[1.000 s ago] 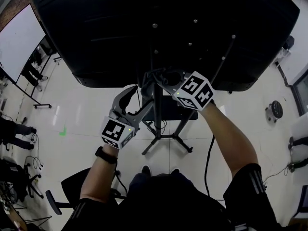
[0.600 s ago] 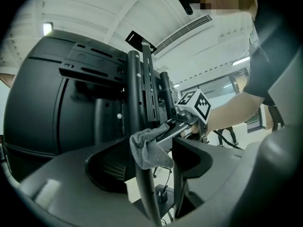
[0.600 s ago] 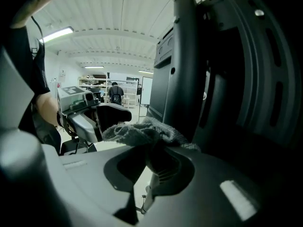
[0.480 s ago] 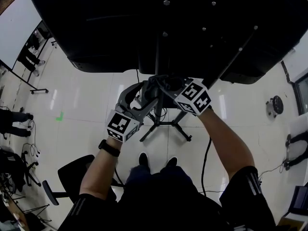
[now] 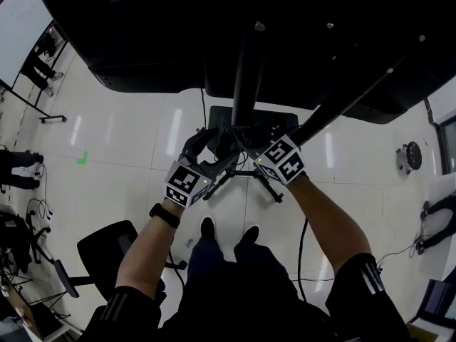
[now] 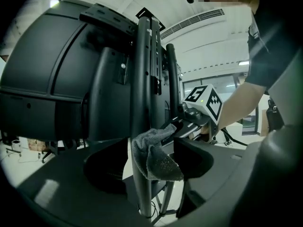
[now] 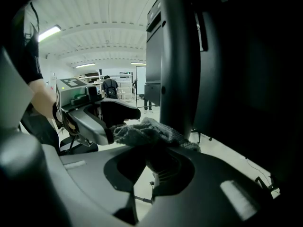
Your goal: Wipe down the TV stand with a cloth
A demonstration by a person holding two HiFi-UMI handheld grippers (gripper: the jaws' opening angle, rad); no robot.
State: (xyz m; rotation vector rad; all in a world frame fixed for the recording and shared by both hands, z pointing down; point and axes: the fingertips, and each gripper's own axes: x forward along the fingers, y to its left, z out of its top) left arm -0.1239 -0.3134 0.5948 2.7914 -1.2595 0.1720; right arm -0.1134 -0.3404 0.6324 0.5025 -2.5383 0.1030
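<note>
Two hand-held grippers meet behind a large black television (image 5: 235, 27), low on the TV stand's upright pole (image 6: 142, 79). The left gripper (image 5: 208, 147) has its jaws spread, with the pole standing between them. The right gripper (image 5: 242, 140) is clamped on a grey cloth (image 6: 154, 157), which is bunched against the pole. Wiping appears to be in progress on the pole. How much is already clean cannot be told, and the base legs (image 5: 269, 186) below seem still to be done.
</note>
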